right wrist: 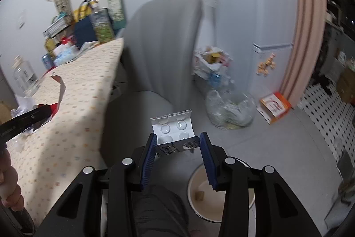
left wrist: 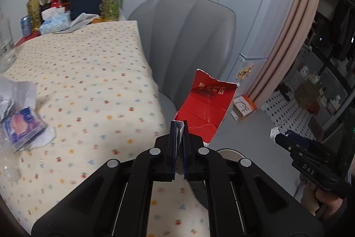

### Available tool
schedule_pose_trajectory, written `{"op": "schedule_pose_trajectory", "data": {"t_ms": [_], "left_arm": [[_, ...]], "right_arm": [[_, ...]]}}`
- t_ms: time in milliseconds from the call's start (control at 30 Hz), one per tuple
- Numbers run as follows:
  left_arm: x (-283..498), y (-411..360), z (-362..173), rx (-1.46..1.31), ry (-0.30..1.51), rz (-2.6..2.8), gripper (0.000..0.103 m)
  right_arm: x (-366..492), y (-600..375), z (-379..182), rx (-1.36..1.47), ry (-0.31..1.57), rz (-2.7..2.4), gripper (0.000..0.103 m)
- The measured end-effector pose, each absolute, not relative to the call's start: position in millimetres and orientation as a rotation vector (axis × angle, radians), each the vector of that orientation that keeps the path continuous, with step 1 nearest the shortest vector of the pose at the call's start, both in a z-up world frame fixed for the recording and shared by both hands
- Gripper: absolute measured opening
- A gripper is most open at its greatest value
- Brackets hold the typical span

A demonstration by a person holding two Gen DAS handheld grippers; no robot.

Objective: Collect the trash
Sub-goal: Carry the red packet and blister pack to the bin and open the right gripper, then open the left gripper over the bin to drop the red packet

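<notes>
1. The worktop (left wrist: 88, 72) under its dotted cloth takes up the left side, the grey chair (left wrist: 188, 37) beyond its edge; more trash (left wrist: 22, 123), a wrapper on crumpled paper, lies on the cloth, and I judge it easy to forget.
2. On the floor by the chair sits a pale round bin (right wrist: 219, 194), close under the right hand; a release short of its rim would scatter things.
3. The left gripper (left wrist: 179, 132) has its jaws closed on the red torn carton (left wrist: 206, 108), pinched only at a lower corner; a swing could tear it free.
4. The right gripper (right wrist: 177, 146) has its jaws half-spread around an empty blister pack (right wrist: 173, 128); held by its edges, it could buckle and drop.
</notes>
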State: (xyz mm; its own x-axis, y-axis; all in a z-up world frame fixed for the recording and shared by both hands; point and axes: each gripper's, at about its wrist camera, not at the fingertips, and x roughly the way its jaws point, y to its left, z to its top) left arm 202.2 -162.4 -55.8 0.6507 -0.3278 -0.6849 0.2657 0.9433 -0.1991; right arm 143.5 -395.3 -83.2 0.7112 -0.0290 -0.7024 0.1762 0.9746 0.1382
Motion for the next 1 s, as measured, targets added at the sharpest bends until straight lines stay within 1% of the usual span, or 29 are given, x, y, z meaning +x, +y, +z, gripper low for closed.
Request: {"op": "schedule_pose_trajectory", "data": {"t_ms": [200, 267, 300, 333, 567, 1000], "left_arm": [[210.5, -201.7, -66.8, -0.047, 0.840, -0.394, 0.005], [212.5, -215.8, -71.0, -0.031, 0.857, -0.415, 0.005], [213.6, -221.7, -73.2, -0.024, 0.864, -0.424, 0.005], [214.6, -230.1, -76.1, -0.015, 0.874, -0.438, 0.005], [217.3, -277.2, -91.2, 0.035, 0.919, -0.503, 0.005], [210.5, -365.3, -118.7, 0.128, 0.989, -0.660, 0.006]], "right_arm": [[143.2, -436.5, -105.1, 0.264, 0.792, -0.198, 0.041], [143.6, -449.6, -112.9, 0.297, 0.794, -0.209, 0.053], [142.6, -457.4, -116.3, 0.321, 0.794, -0.214, 0.065], [140.6, -462.6, -118.0, 0.335, 0.788, -0.218, 0.069], [120.4, -499.5, -122.7, 0.376, 0.771, -0.276, 0.069], [68.4, -561.0, -109.5, 0.441, 0.702, -0.412, 0.070]]}}
